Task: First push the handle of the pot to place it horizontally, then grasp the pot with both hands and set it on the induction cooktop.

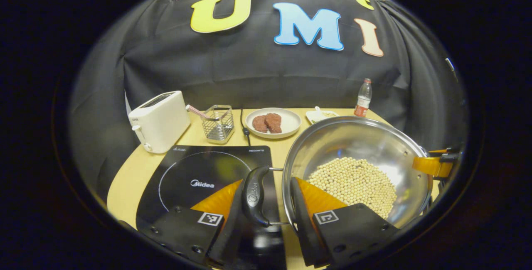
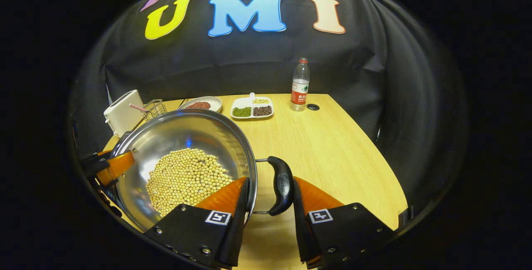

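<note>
The steel pot (image 1: 357,158), filled with pale beans (image 1: 353,185), was seen at 3 o'clock of the induction cooktop (image 1: 199,178), which was marked "Midea". Its two side handles were straddled: the left gripper (image 1: 266,203) was spread around one handle (image 1: 254,195) and the right gripper (image 2: 270,197) around the other (image 2: 282,185), though pad contact could not be made out. A plate (image 1: 291,122) of meat was set at 12 o'clock.

We log, at the far edge of the wooden worktop (image 2: 332,145): a white toaster (image 1: 159,121) at ten o'clock; a wire basket (image 1: 218,123) holding a pink-handled utensil just beside it; a white plate (image 1: 273,122) with two reddish patties at twelve; a divided dish (image 2: 252,107) of beans; a plastic bottle (image 2: 299,84), upright, at one o'clock.
</note>
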{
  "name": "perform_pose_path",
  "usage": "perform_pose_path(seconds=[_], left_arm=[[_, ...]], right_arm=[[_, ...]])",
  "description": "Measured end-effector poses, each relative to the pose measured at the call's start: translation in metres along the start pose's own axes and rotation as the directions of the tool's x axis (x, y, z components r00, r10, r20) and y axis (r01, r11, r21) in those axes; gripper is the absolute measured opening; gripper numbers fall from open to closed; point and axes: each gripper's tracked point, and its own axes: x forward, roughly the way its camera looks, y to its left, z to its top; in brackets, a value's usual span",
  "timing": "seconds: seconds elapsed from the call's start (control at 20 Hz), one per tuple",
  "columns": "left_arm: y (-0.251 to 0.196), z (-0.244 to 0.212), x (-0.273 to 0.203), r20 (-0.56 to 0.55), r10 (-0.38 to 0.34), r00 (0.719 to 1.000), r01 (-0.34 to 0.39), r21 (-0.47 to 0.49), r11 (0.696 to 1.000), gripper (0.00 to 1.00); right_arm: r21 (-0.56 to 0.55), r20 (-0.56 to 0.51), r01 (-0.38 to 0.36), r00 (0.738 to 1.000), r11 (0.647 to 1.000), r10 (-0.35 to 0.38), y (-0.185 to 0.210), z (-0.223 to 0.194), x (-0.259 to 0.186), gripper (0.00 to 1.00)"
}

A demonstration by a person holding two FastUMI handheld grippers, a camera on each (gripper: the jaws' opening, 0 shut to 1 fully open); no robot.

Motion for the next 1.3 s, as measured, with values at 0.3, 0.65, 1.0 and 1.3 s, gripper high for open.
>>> perform_pose_path(seconds=[0.3,0.65,1.0,1.3], left_arm=[[0.054,0.001,0.002,0.007,-0.012,1.000,0.012,0.010,1.000,0.66],[0.123,0.000,0.009,-0.002,0.007,1.000,-0.007,-0.003,1.000,0.66],[0.183,0.000,0.023,-0.020,0.043,0.999,-0.044,-0.021,0.999,0.65],[0.226,-0.001,0.031,-0.038,0.078,0.996,-0.079,-0.020,0.997,0.66]], right_arm=[[0.014,-0.001,0.011,1.000,1.000,-0.011,0.050,-0.003,-0.002,0.53],[-0.001,-0.009,-0.010,1.000,1.000,0.010,0.110,0.004,0.009,0.53],[-0.041,-0.024,-0.046,0.999,0.998,0.045,0.163,0.017,0.027,0.53],[-0.039,-0.039,-0.086,0.996,0.996,0.085,0.198,0.020,0.038,0.53]])
